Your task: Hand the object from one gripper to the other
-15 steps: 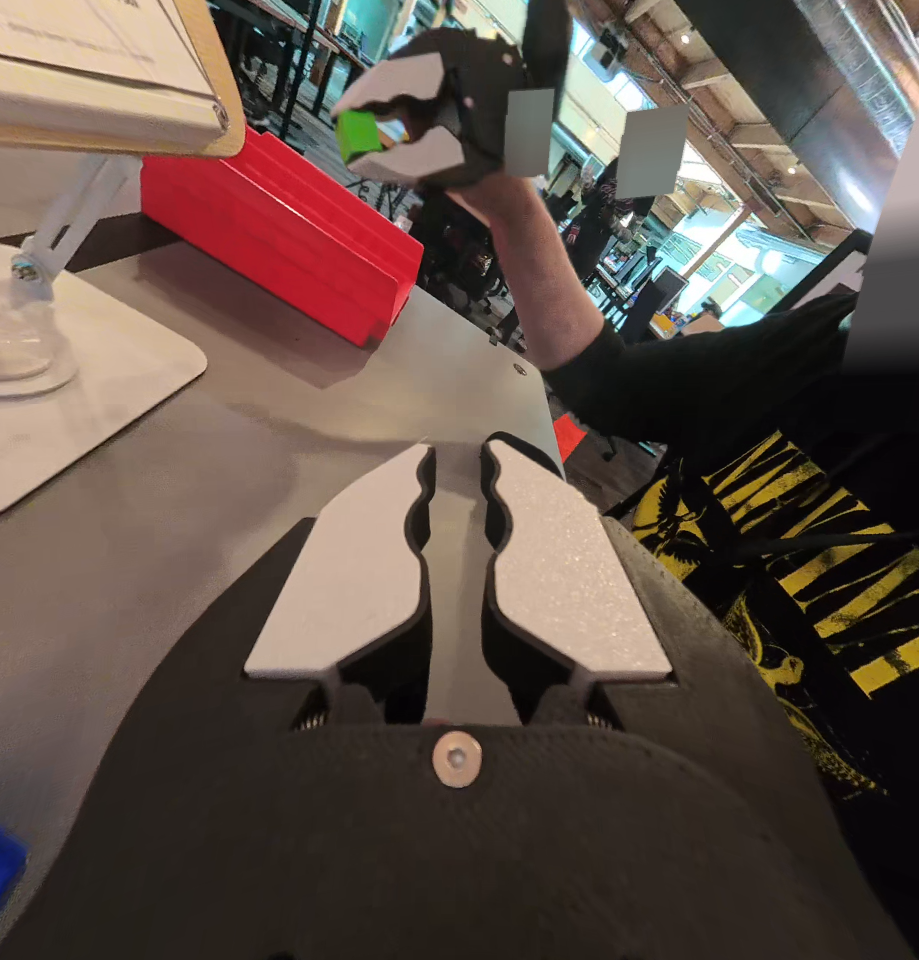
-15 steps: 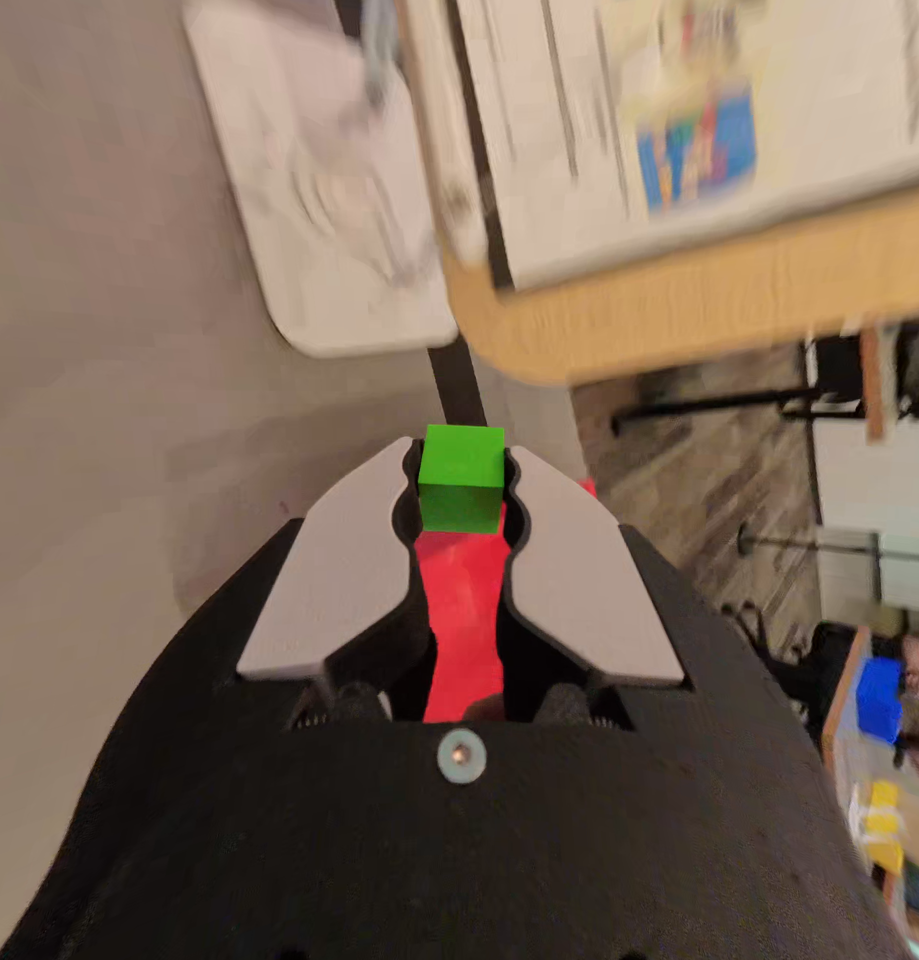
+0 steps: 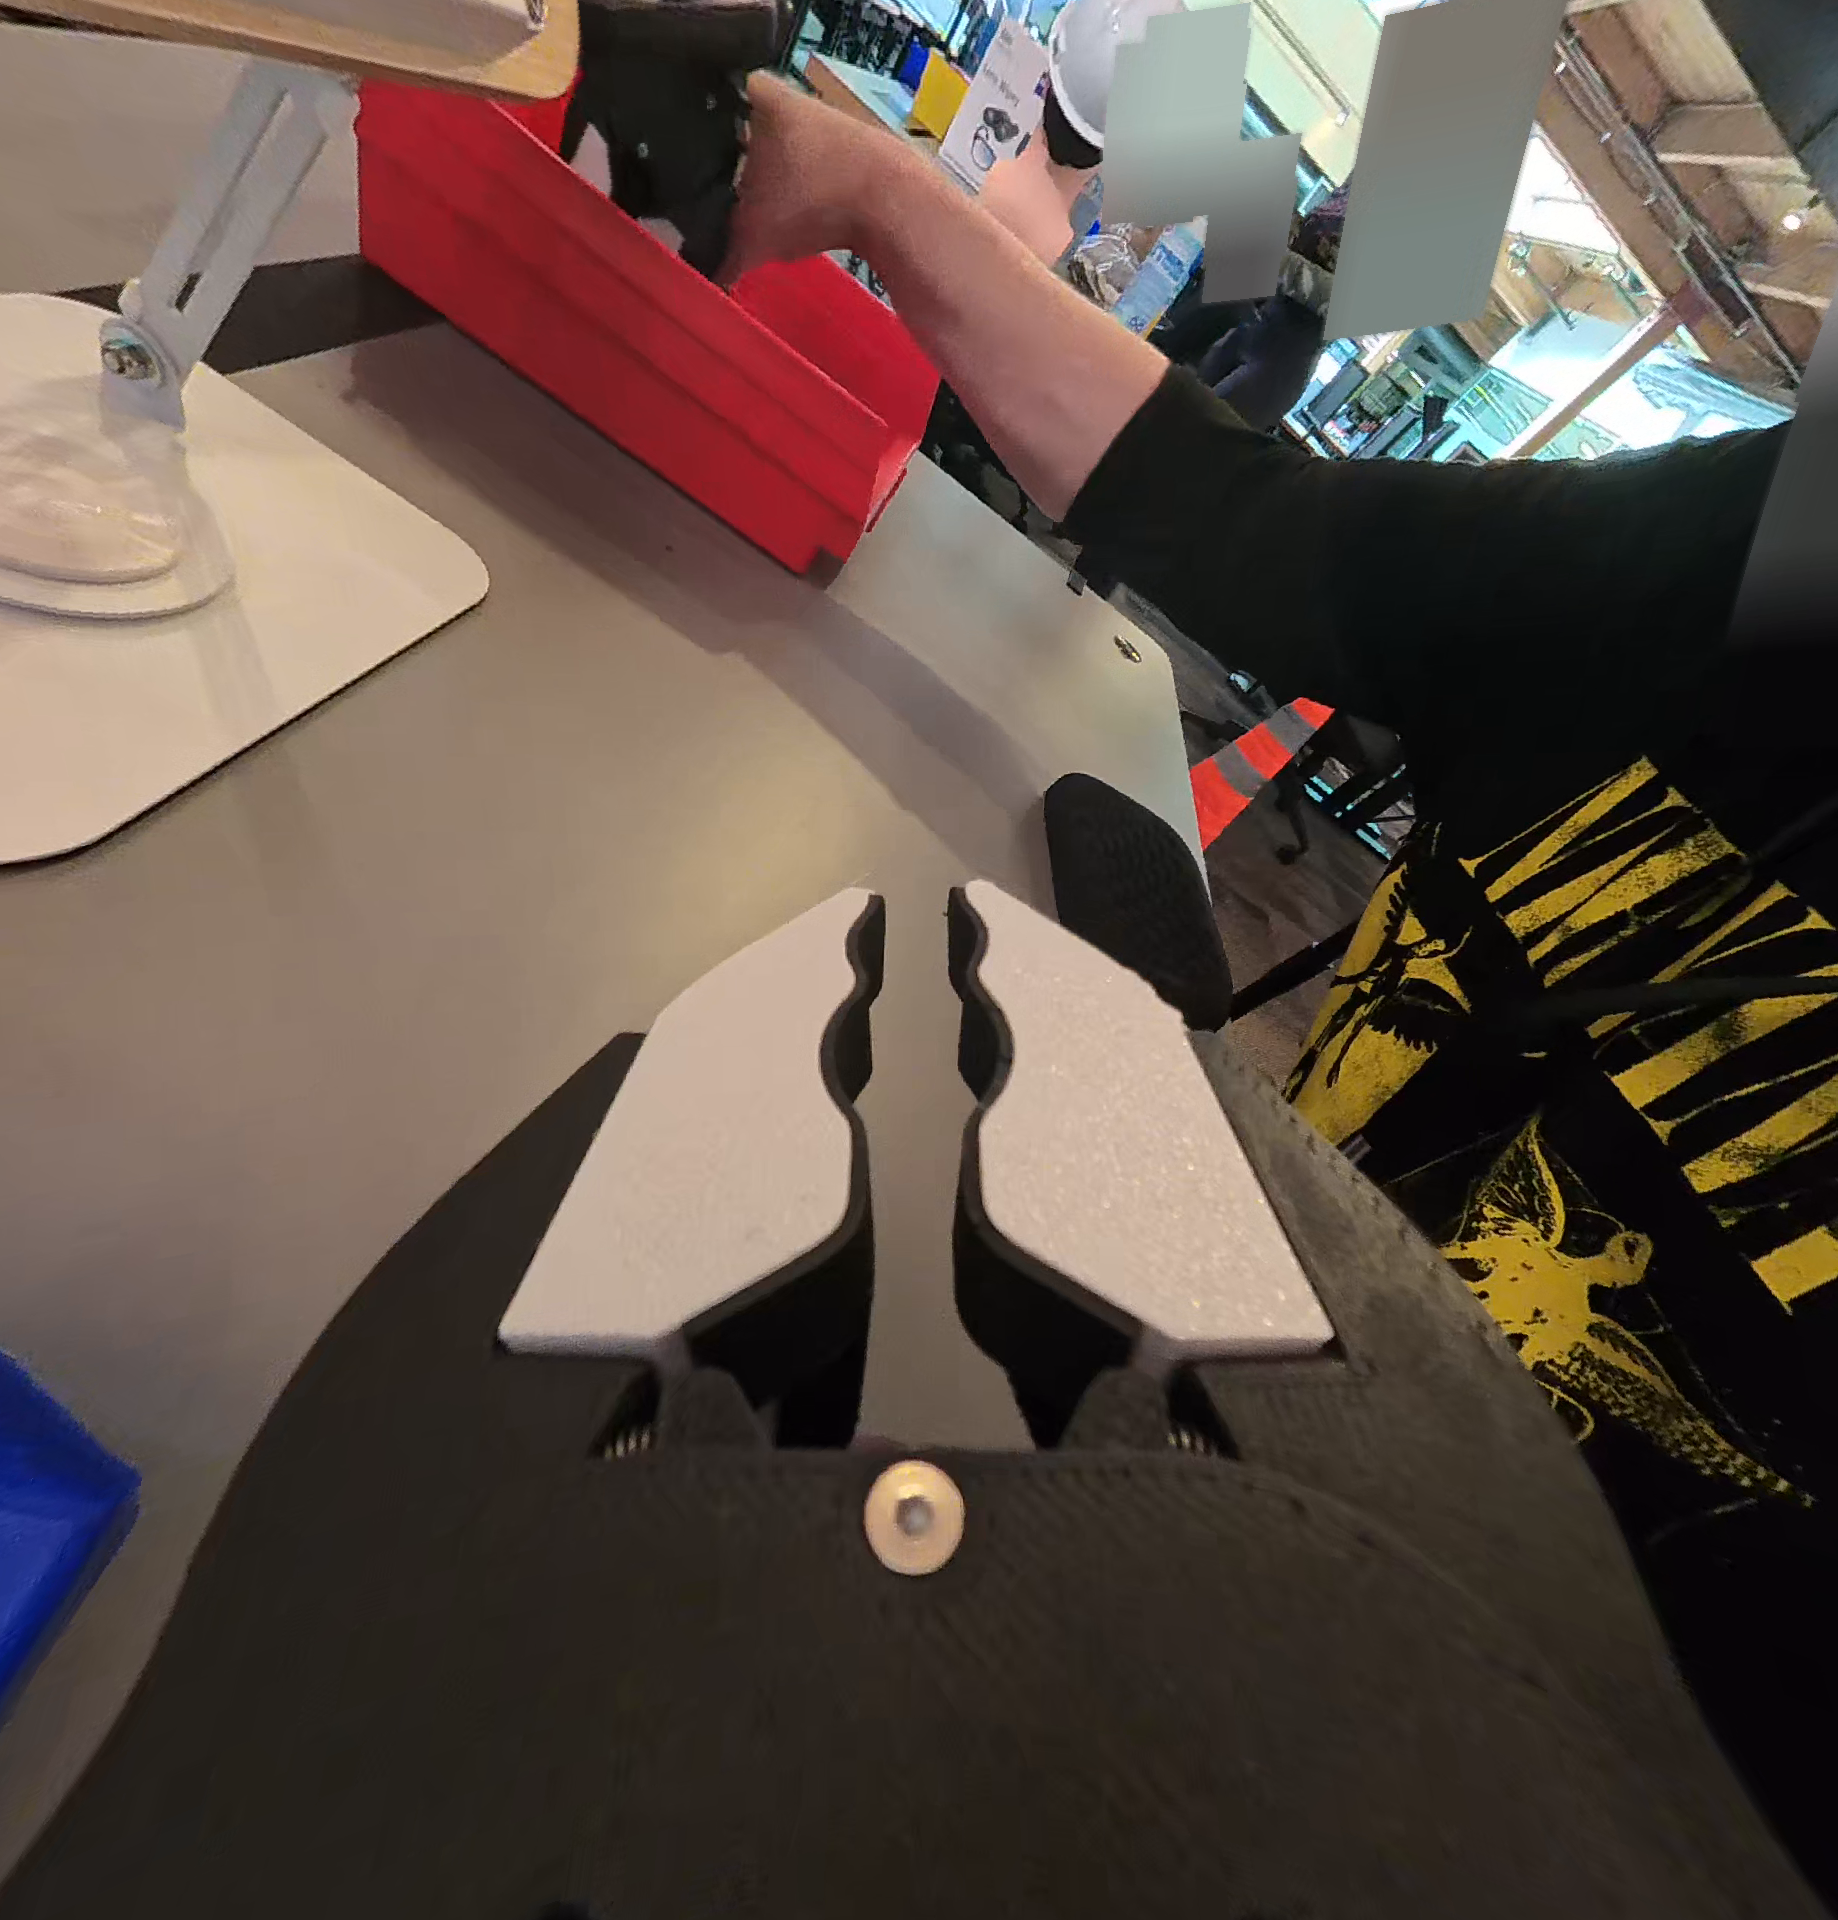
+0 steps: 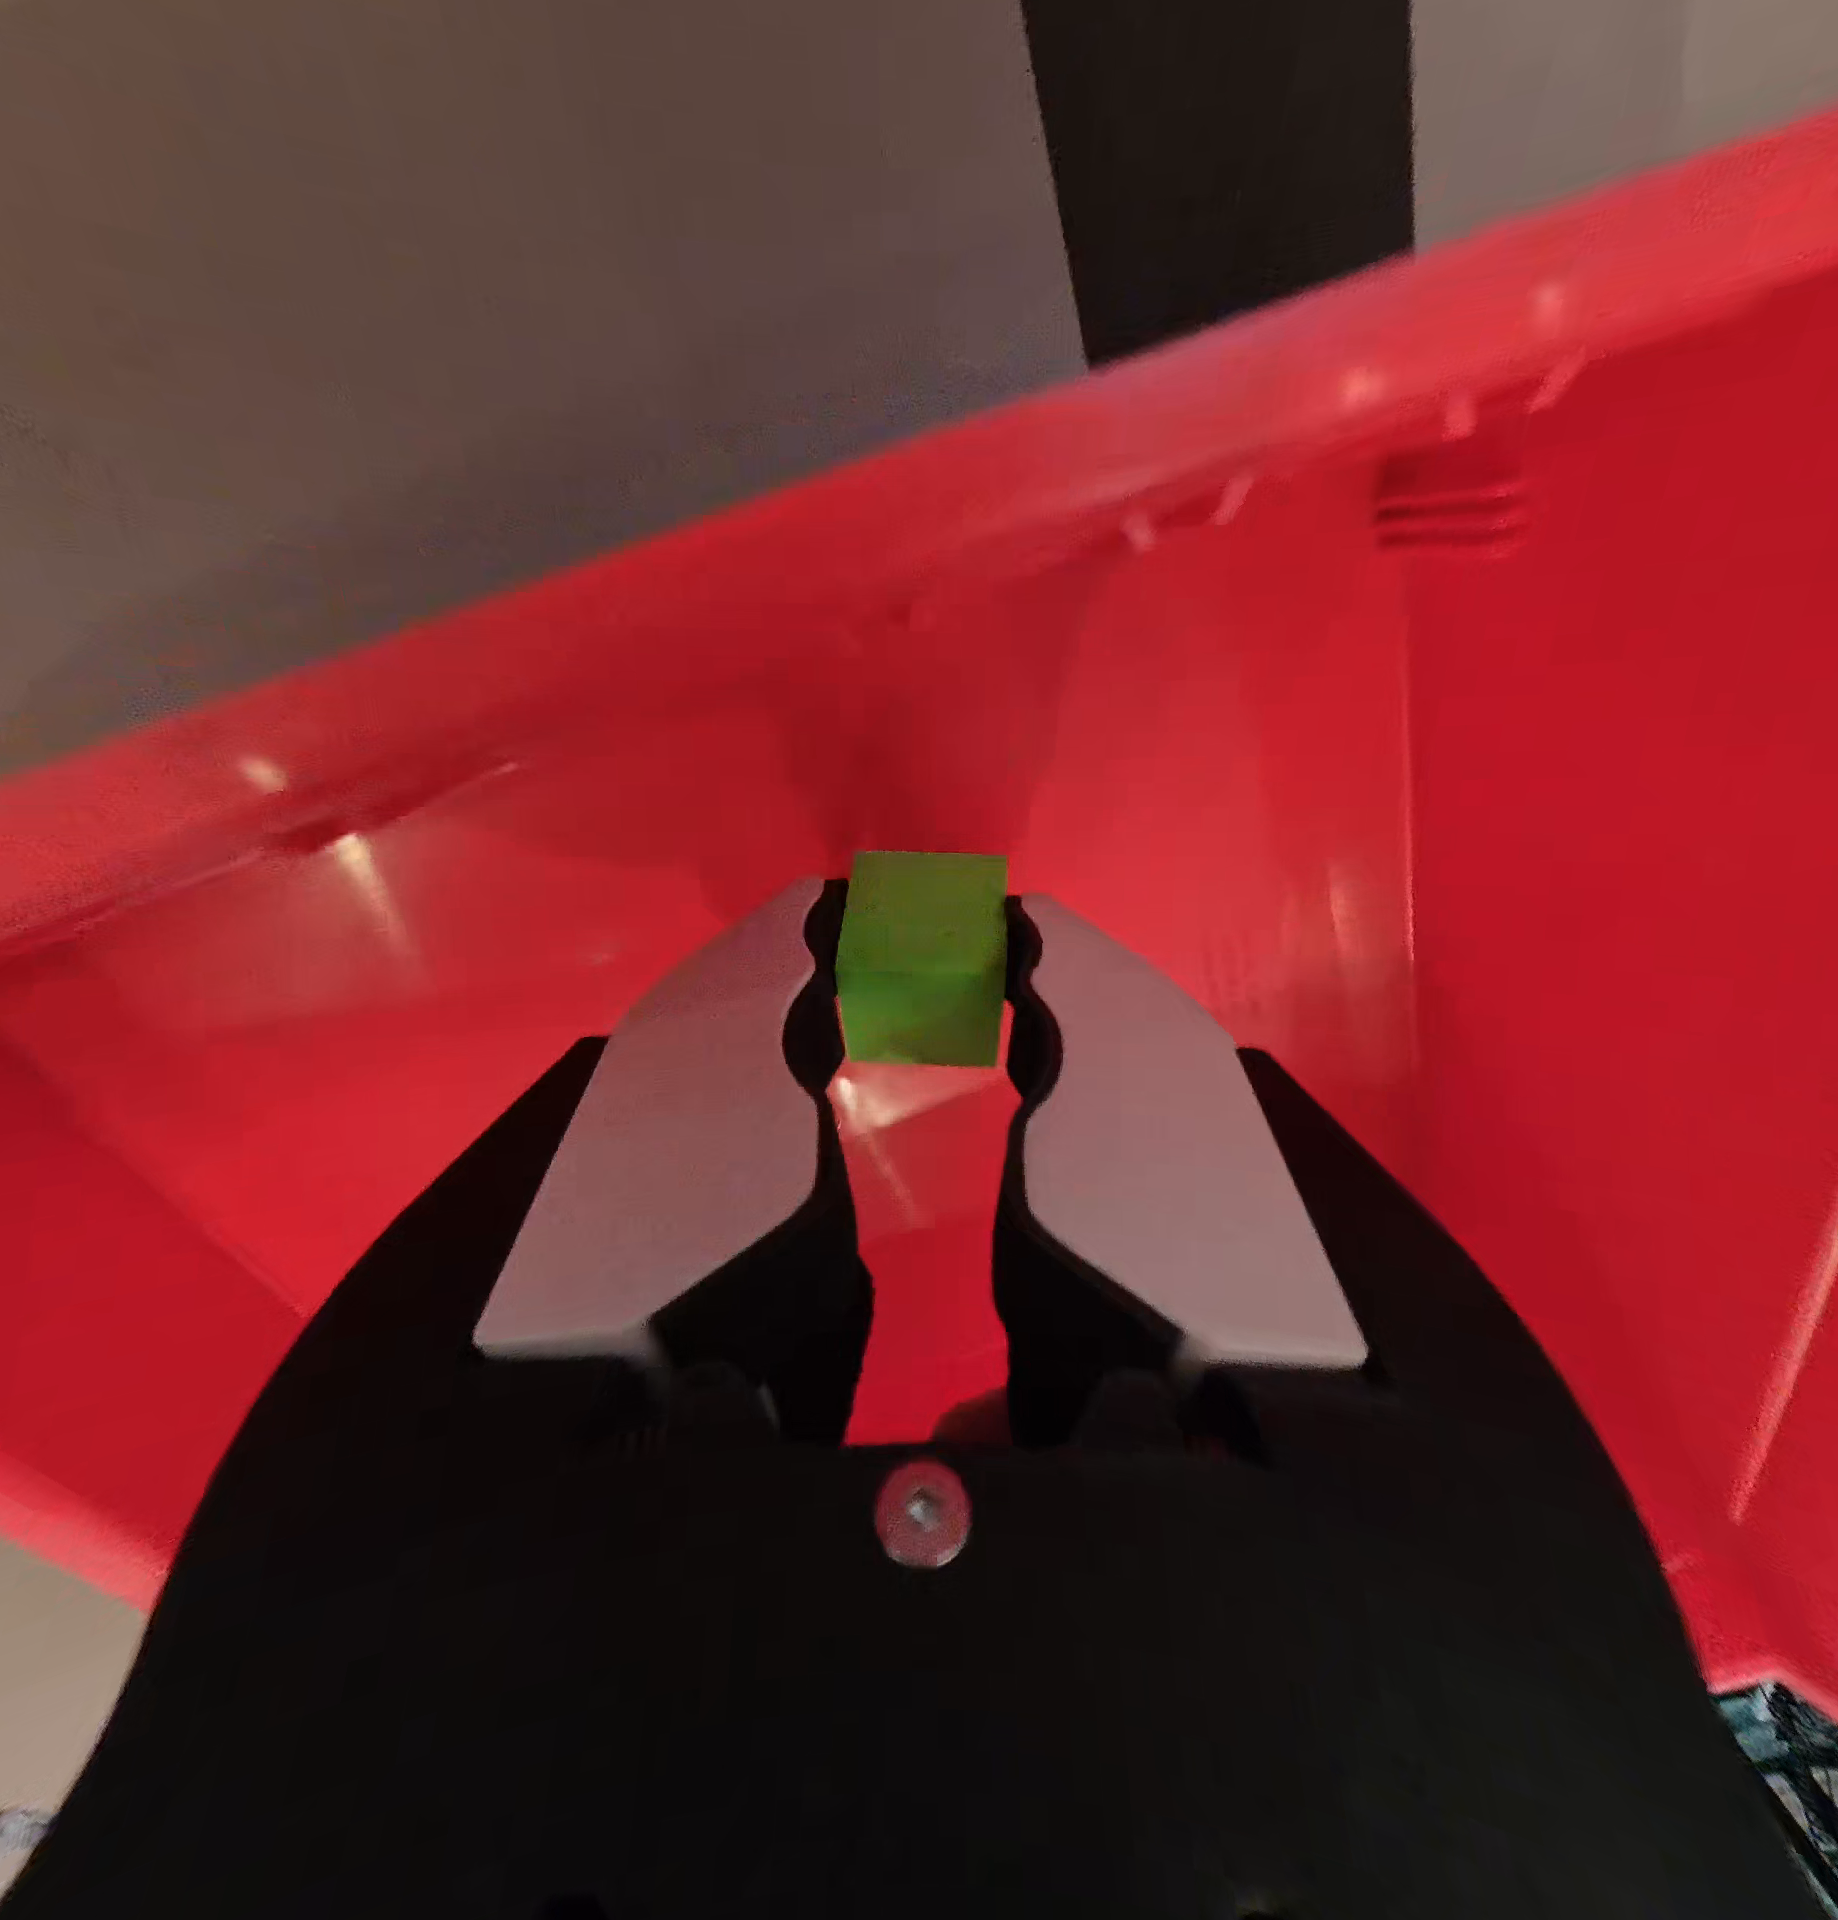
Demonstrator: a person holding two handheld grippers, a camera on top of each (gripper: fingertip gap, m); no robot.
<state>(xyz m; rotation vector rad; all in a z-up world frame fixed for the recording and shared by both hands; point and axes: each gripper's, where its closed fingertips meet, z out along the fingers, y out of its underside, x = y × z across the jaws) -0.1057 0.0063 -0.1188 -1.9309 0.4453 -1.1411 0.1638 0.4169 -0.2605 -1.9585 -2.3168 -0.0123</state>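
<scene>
Currently, the green cube (image 4: 920, 956) is clamped between the pads of the right gripper (image 4: 920, 935) inside the red bin (image 4: 1517, 831), while the left gripper (image 3: 915, 914), narrowly parted on nothing, is held over the table (image 3: 479, 935); a premature release could bounce the cube off the bin wall.

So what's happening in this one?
A person works two handheld claws at a grey table. The right claw grips a small green cube between its fingertips, down inside a red bin. The left claw sits over the table with a narrow gap between its fingers and nothing in it.
</scene>
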